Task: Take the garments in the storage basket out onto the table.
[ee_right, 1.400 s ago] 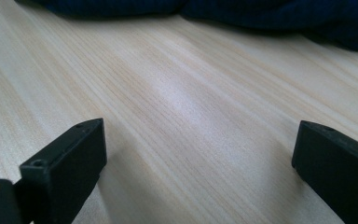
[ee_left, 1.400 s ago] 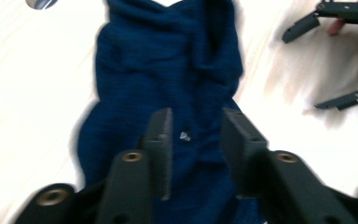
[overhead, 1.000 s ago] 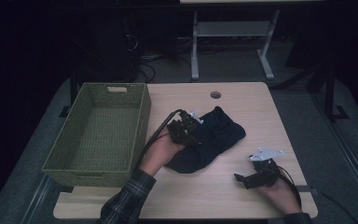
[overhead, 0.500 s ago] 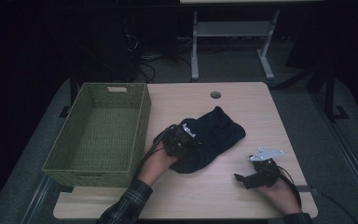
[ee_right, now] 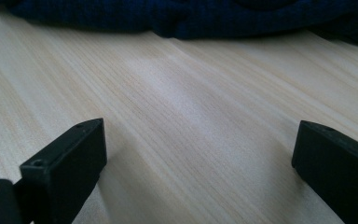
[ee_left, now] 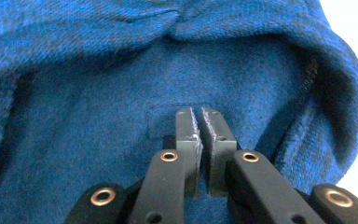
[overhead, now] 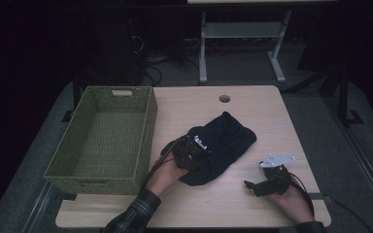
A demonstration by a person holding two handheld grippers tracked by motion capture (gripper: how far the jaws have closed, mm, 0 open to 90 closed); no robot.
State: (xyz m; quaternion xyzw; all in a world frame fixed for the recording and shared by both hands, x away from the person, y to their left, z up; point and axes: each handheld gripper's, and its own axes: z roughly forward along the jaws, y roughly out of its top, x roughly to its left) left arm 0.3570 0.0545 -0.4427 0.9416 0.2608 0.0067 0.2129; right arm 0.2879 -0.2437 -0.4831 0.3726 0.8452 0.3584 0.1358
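A dark blue cloth garment point(overhead: 226, 138) lies crumpled in the middle of the wooden table point(overhead: 262, 107). My left gripper point(overhead: 201, 154) sits low on its near left part. In the left gripper view its jaws point(ee_left: 198, 114) have just been closing and now stand nearly together, tips down on the blue weave point(ee_left: 88, 88), with no fold seen between the pads. My right gripper point(overhead: 248, 185) rests open on the bare table at the near right, apart from the garment. Its view has the jaws point(ee_right: 198, 154) wide over the wood and the garment's edge point(ee_right: 205, 16) farther off.
A green woven basket point(overhead: 148, 128) stands empty on the table's left side, close beside my left forearm. A round cable hole point(overhead: 225, 98) marks the far middle of the tabletop. Bare wood lies between the garment and the right edge. Beyond the table are cables and a white stand.
My left gripper has come down and toward the near side, from above the garment's middle onto its near left part. The right gripper has stayed where it was.
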